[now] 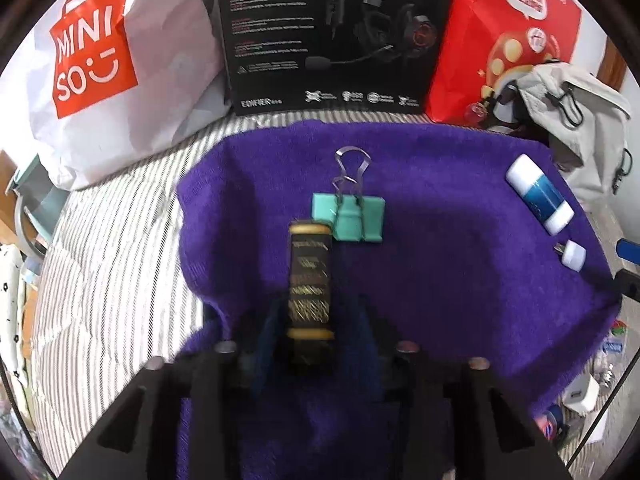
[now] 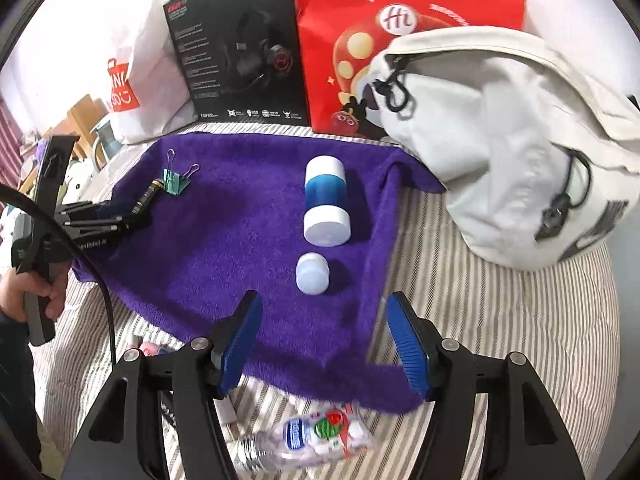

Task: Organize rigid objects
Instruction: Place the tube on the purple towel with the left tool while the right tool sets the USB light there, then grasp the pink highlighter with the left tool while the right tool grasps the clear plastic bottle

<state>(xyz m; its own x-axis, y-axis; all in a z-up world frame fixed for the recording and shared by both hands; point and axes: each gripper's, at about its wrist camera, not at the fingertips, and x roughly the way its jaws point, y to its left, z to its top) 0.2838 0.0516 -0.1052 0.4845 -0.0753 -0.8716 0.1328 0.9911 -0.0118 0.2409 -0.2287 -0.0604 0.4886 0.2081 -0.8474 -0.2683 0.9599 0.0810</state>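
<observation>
A deep purple fuzzy towel (image 2: 224, 248) covers a bed sheet (image 2: 500, 320) striped grey and white. On the towel lie a teal metal binder clip (image 1: 348, 216) with silver wire handles, a black tube with gold bands and gold lettering (image 1: 310, 280), a blue glue stick with white ends (image 2: 326, 204) and a small white cap (image 2: 313, 273). Behind stand a white paper bag with an orange logo (image 1: 96, 52), a black headset box (image 1: 340, 32), a red bag (image 2: 400, 40) and a cream fabric backpack (image 2: 500, 128). The right claw (image 2: 324, 344) has blue pads (image 2: 408, 344) on black arms.

My right gripper (image 2: 324, 344) hung with its blue pads (image 2: 240, 344) spread wide over the purple towel (image 2: 224, 248), short of the small white cap (image 2: 313, 273). Beyond it lay the blue-and-white tube (image 2: 326, 206). My left gripper (image 2: 132, 214) pinched a black-and-gold tube (image 2: 147, 196) beside the green binder clip (image 2: 175, 182).
</observation>
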